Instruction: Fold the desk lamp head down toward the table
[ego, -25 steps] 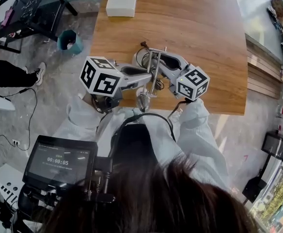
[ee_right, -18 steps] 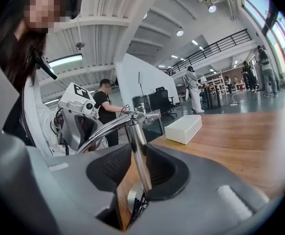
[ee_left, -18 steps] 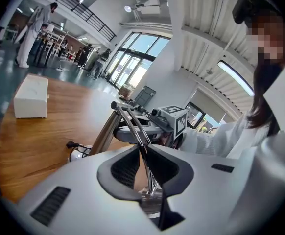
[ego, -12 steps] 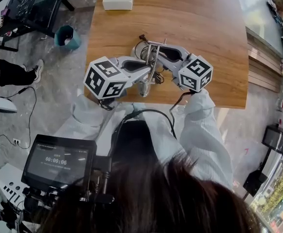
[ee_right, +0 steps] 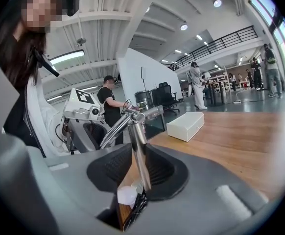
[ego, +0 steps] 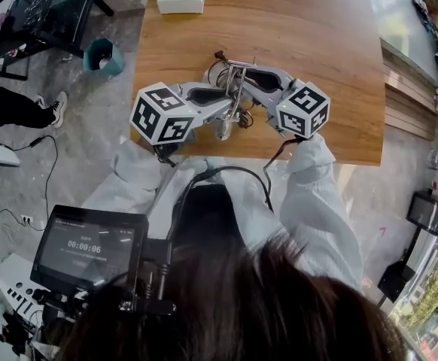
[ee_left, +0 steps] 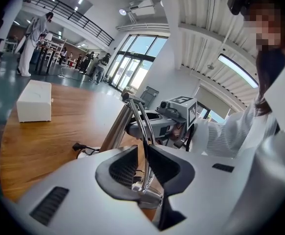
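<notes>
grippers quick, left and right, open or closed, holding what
left gripper: gripping the lamp arm, thin rods between the pads, jaws opening.
right gripper: gripping the lamp post, jaws closing.

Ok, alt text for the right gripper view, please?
The right gripper has the desk lamp's chrome post between its closing jaws, pads against it. Beyond, a white box lies on the wooden table.
</notes>
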A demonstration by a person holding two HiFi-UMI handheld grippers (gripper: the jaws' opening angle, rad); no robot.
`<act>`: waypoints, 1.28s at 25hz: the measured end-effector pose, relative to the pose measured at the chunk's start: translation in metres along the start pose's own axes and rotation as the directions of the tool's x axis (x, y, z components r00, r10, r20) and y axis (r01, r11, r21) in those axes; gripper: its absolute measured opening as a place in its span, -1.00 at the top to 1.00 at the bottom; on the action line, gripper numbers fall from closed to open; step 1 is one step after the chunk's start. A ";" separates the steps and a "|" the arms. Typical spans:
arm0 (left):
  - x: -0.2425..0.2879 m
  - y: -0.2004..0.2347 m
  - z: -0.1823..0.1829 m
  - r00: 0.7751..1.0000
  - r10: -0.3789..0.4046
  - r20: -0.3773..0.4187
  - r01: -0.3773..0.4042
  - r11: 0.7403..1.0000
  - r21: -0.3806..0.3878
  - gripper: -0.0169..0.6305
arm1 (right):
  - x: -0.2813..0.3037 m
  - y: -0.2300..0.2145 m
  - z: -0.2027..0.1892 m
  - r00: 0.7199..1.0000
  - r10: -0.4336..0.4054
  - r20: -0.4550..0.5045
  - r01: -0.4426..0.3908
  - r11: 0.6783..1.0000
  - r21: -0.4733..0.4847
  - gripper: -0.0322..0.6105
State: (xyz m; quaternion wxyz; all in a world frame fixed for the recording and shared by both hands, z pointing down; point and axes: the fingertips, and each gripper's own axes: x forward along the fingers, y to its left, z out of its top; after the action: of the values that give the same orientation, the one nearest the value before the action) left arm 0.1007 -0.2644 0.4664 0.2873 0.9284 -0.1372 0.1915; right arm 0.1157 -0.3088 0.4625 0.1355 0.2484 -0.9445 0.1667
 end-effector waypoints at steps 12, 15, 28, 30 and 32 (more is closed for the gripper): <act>-0.014 0.001 -0.006 0.996 0.056 0.072 -0.057 0.998 0.006 0.71 | 0.000 -0.003 -0.008 0.994 -0.105 -0.003 0.105 0.989 0.102 0.62; -0.024 0.003 -0.017 0.994 0.079 0.078 -0.079 0.997 -0.006 0.71 | -0.020 -0.007 -0.012 0.985 -0.169 0.044 0.160 0.976 0.149 0.62; -0.073 -0.017 0.099 0.850 0.315 0.423 -0.378 0.923 0.073 0.94 | -0.064 0.033 0.087 0.884 -0.384 0.265 0.401 0.916 -0.011 0.89; -0.074 -0.016 0.106 0.830 0.359 0.427 -0.431 0.899 0.082 0.94 | -0.062 0.038 0.093 0.868 -0.409 0.281 0.432 0.901 -0.025 0.89; -0.076 -0.016 0.114 0.812 0.387 0.437 -0.464 0.882 0.080 0.94 | -0.061 0.040 0.097 0.857 -0.424 0.294 0.449 0.893 -0.019 0.89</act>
State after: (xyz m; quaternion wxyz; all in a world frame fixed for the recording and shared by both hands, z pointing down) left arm 0.0710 -0.3069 0.3392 0.1155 0.9151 -0.3809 0.0643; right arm 0.1297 -0.2869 0.3438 0.0444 0.4711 -0.8794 0.0536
